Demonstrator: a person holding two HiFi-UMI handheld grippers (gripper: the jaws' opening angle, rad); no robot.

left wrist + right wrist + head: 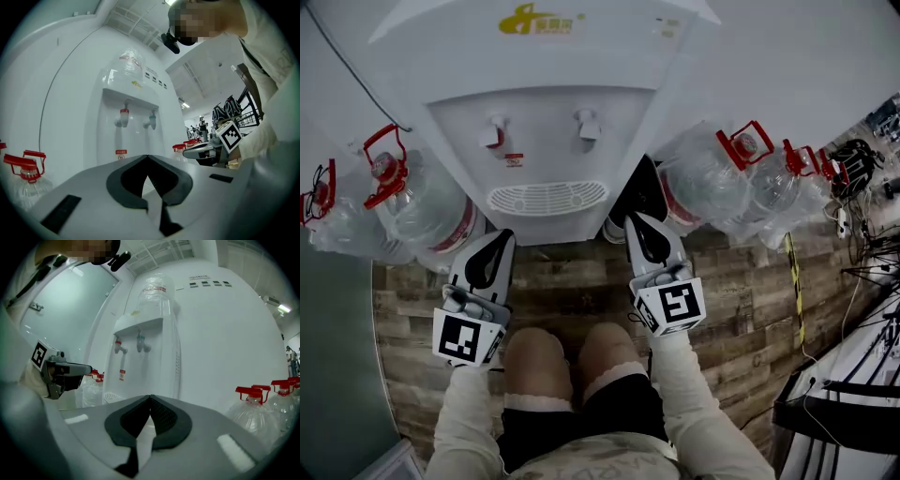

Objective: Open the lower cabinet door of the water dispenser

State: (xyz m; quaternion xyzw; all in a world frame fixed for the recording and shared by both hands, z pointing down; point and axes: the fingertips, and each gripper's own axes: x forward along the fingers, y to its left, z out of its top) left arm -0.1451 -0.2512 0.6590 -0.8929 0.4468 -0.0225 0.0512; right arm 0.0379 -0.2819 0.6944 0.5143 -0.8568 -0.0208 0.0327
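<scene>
The white water dispenser stands ahead, with a red tap, a grey tap and a drip grille. Its lower cabinet door is hidden under the grille in the head view. In both gripper views it is hidden behind the jaws. My left gripper is held level just below the dispenser's front left, its tips touching with nothing between them. My right gripper is at the front right corner, shut and empty too. The left gripper view and the right gripper view both face the dispenser.
Large water bottles with red caps lie on both sides of the dispenser. The person's knees are close behind the grippers on the wood floor. Cables and equipment crowd the right side.
</scene>
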